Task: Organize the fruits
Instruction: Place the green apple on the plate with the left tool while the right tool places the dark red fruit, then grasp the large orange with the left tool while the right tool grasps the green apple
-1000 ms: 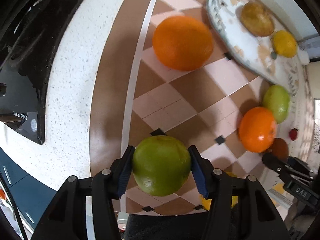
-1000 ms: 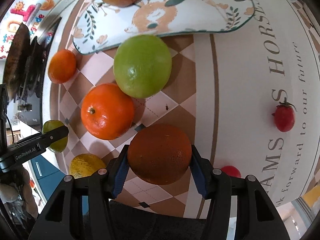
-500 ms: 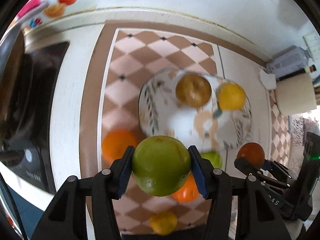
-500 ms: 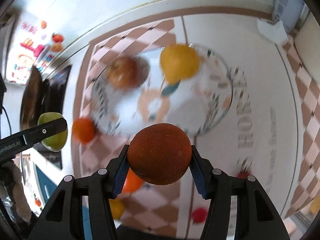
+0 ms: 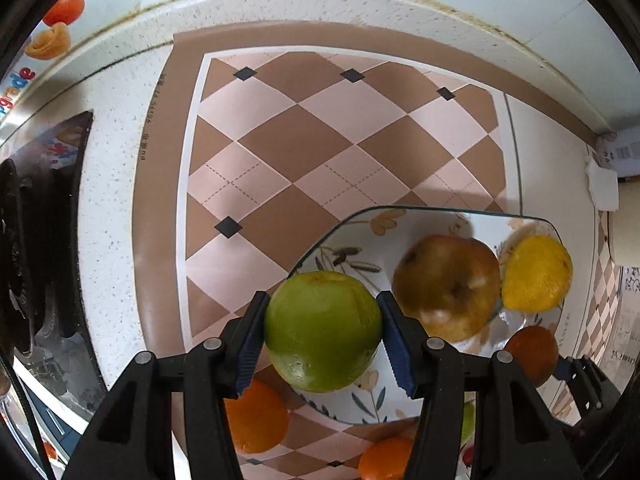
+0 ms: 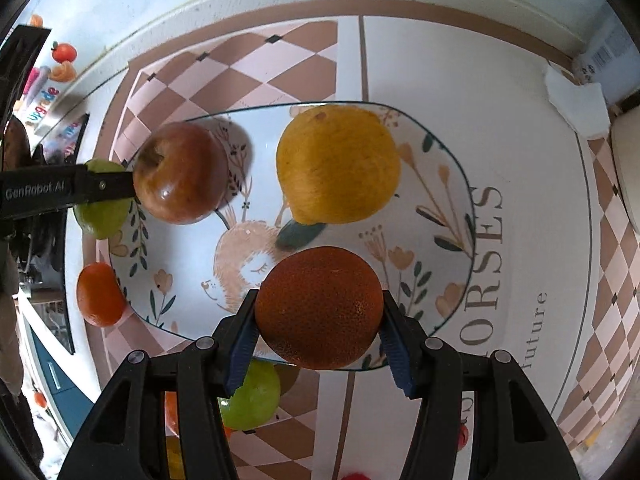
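- Green apple (image 5: 323,331): we've got it pinched between the left gripper's (image 5: 322,343) blue pads, over the plate's (image 6: 460,236) left edge.
- Dark orange (image 6: 318,307): clamped in the right gripper (image 6: 318,326), above the plate's near side.
- Brown apple (image 6: 180,173) and yellow lemon (image 6: 338,165) sit on the plate.

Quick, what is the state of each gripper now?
Left gripper: closed on the green apple.
Right gripper: closed on the dark orange.

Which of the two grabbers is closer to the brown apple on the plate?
Left. The left gripper, holding a green apple, is right beside the brown apple. The right gripper, holding an orange, sits further back across the plate.
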Demonstrator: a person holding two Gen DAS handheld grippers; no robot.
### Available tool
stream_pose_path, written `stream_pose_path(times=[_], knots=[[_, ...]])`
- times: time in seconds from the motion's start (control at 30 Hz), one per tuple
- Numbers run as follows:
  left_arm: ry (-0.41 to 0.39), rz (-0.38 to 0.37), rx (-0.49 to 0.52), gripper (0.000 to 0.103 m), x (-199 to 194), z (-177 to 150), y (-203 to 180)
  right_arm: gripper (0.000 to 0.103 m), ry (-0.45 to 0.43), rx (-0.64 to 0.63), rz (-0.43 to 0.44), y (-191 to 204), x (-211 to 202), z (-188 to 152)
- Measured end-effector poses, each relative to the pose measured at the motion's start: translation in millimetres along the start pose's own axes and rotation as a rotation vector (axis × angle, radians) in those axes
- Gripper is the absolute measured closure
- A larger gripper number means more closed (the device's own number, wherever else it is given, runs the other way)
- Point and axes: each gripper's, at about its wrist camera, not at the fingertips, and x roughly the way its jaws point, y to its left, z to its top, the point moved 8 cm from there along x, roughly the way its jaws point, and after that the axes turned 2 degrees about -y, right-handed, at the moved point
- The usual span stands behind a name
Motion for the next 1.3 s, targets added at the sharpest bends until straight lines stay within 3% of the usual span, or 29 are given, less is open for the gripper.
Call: stream_pose_path(times=[0.17,0.27,0.33,0.37,0.43,0.47,0.73,1.07,1.3], knots=[[0.026,-0.043,-0.066,0.051,8.6,-0.8,9.1,0.043,0.025,0.015,0.014,5.5,9.1,0.0],[-0.004,-0.052,-0.088,0.051,4.6,-1.6,13.2,0.043,0.029,0.009,0.016,8.8,10.7,-2.5],[-0.017,-0.061,-0.08,0.042,0.8,-3.5,12.5,0.042,0.04,0.004,0.004,10.8,13.6,-5.0],[-0.02,-0.055,-0.078,0.039,-0.6,-3.4,13.6,0.034,0.039,0.006,0.004,11.3,13.5,-6.1],[-0.031,-0.038,-0.068,0.024,-4.4,-5.1,17.1,0.021,0.031,0.017,0.007,12.4,12.0,-5.9],[-0.038,-0.027,-0.067,0.02,-6.3,-4.6,19.8,0.02,0.028,0.02,0.006,13.1,11.4,-5.4],[-0.128,0.03,-0.052,0.019,-50.4,-17.8,24.5,0.012,-0.016,0.078,-0.016,-1.7,-13.6,-14.1],[-0.217,0.046,-0.021,0.019,-89.9,-85.7,13.6,0.012,-0.1,0.062,-0.078,0.1,-61.0,-50.7],[-0.299,0.038,0.007,0.019,-125.3,-118.5,-0.8,0.009,-0.182,0.059,-0.071,6.5,-111.4,-81.2]])
